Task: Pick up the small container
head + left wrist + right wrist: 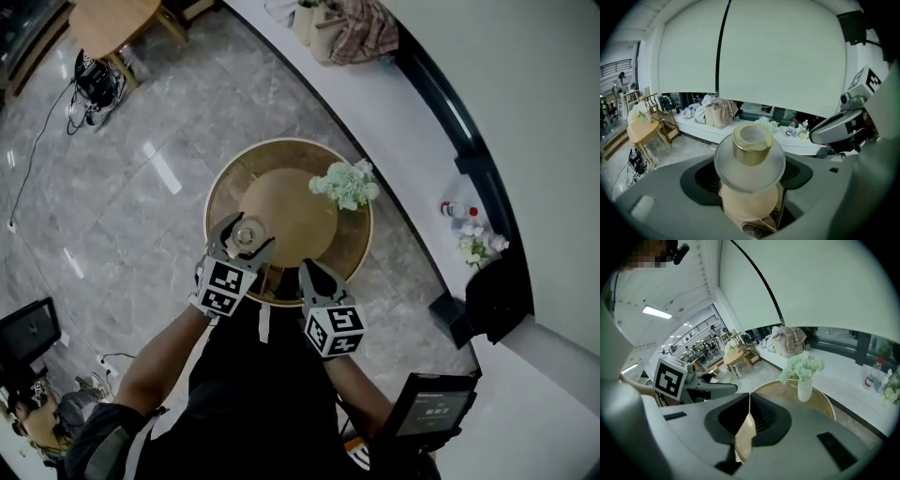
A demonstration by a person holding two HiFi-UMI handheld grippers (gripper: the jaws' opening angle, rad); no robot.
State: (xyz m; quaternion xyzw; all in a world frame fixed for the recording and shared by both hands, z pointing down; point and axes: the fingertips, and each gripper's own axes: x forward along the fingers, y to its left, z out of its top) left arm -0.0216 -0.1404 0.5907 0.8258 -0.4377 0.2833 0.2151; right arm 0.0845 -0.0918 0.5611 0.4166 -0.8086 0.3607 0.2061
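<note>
The small container (246, 232) is a frosted glass jar with a gold neck. It is held over the near left part of the round gold-rimmed table (360, 251). My left gripper (247, 236) is shut on it. In the left gripper view the small container (750, 152) fills the gap between the grey jaws of the left gripper (749, 180), its open gold neck pointing away. My right gripper (311, 274) hangs beside it at the table's near edge. In its own view the right gripper (749, 420) is shut with nothing in it.
A white vase of pale green flowers (345, 183) stands on the table's far right side. A white curved ledge (412, 141) behind holds bottles (459, 214) and bags (347, 28). A wooden table (108, 23) is at the far left, a dark screen (436, 405) at the near right.
</note>
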